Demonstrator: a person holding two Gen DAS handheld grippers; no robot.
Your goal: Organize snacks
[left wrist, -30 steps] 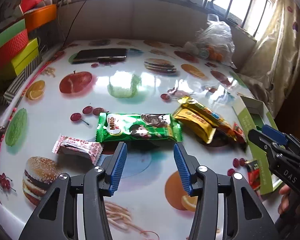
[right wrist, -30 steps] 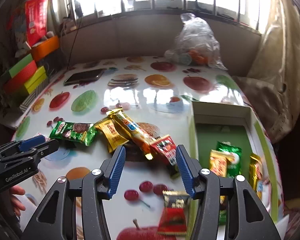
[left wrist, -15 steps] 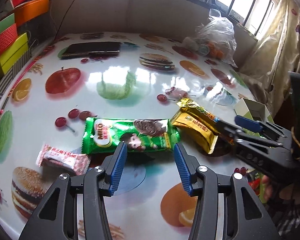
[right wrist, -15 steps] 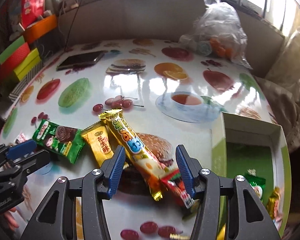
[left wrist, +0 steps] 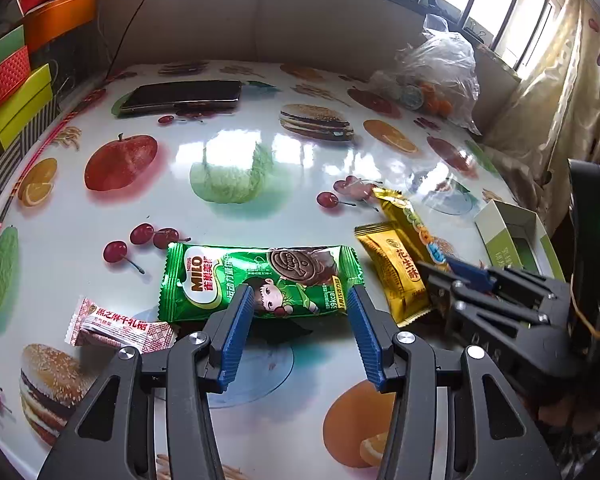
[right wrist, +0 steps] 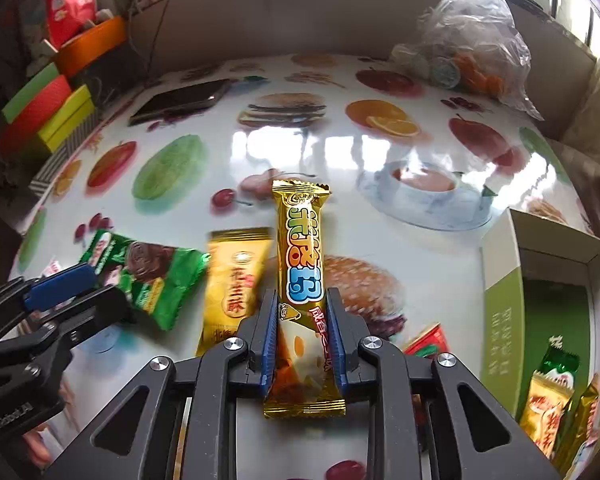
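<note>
Right tool (right wrist: 302, 334) closing, clenching long gold snack bar (right wrist: 302, 256) lengthwise for box (right wrist: 500, 280) at its right. Left tool (left wrist: 300, 332) released, straddling green Milo pack (left wrist: 260, 280).

"MILO" (plus "39kcal") on the green wrapper (left wrist: 260, 280); "GenRobot.AI" on the left gripper (right wrist: 60, 284).

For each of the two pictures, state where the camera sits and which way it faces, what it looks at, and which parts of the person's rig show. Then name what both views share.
Left wrist: sits on the left gripper, facing forward and down at the green Milo packet; its open blue fingers show, the right gripper at right.
Right wrist: sits on the right gripper, facing down the long gold snack bar its jaws are closing on; left gripper at left.
Shared: Milo packet, gold peanut-crisp packet, phone, green box.
</note>
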